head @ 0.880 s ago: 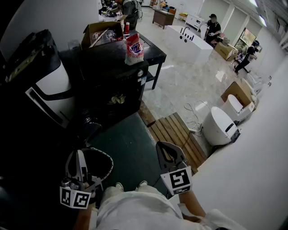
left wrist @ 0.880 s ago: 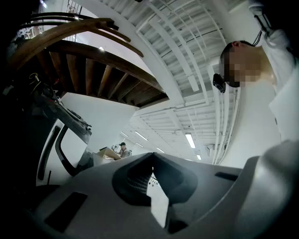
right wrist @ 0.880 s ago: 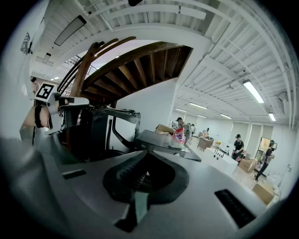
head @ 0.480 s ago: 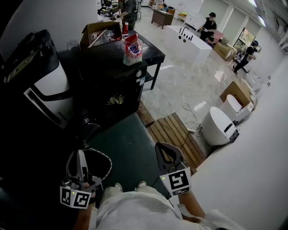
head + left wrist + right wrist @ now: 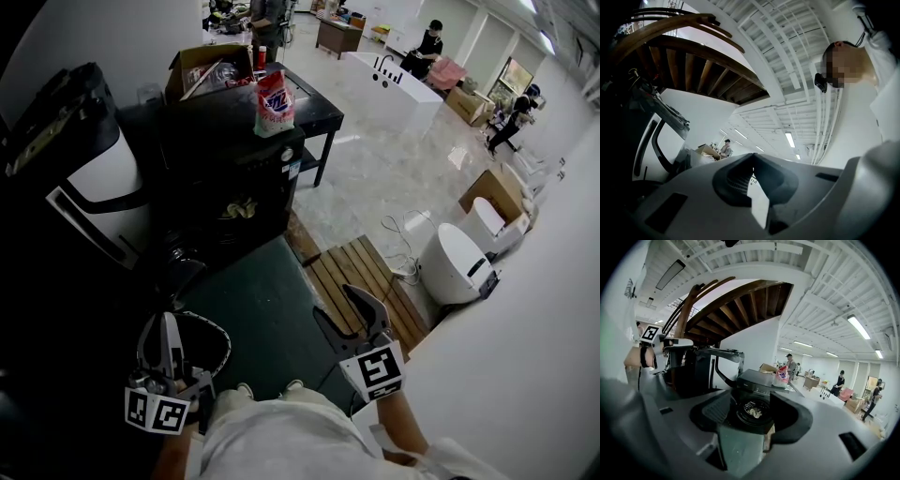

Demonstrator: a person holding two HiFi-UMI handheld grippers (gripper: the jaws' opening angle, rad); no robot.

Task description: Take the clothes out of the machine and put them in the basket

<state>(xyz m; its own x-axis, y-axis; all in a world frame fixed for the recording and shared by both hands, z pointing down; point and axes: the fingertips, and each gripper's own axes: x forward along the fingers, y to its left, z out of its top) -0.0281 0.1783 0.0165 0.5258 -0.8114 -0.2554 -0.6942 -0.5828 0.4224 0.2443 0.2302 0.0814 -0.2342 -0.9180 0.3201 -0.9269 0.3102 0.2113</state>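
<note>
My right claw (image 5: 331,300) is apart and empty, my left claw (image 5: 161,323) together; the clothes (image 5: 246,208) lie in the machine (image 5: 225,159), well ahead of both. I think a shallow pinch could drop them before the basket (image 5: 221,334) beside my left claw.

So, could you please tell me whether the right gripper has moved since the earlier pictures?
Yes. The right gripper has shifted slightly to the right, further over the wooden slats, and its jaws, together before, now stand apart.

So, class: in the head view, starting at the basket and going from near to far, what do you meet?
basket → green mat → washing machine → detergent bag → cardboard box
</note>
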